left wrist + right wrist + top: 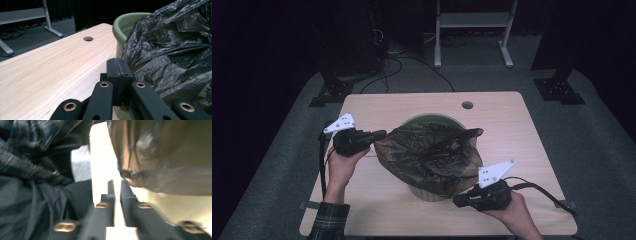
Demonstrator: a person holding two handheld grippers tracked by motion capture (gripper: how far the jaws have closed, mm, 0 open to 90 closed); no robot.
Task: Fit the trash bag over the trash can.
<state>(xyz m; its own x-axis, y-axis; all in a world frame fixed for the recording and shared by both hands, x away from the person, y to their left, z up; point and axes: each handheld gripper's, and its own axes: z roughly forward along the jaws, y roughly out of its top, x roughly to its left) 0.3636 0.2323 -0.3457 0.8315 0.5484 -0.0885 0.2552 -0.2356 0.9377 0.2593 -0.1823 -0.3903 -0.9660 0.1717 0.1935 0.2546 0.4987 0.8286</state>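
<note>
Black bag [432, 152], pale green bin [125, 23], light wood-grain bench [517, 125], black claws, dark plaid sleeve [329, 220].

No text, label or number seems legible anywhere; blur hampers reading.

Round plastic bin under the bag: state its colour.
Pale green round plastic bin, clearest in the left gripper view.

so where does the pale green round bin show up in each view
High view: pale green round bin at table centre, mostly draped by the crumpled black plastic bag.
Left gripper view: its rim upper centre, left of the bag.
Right gripper view: pale wall lower right, blurred.
Shared landmark: the bag.
</note>
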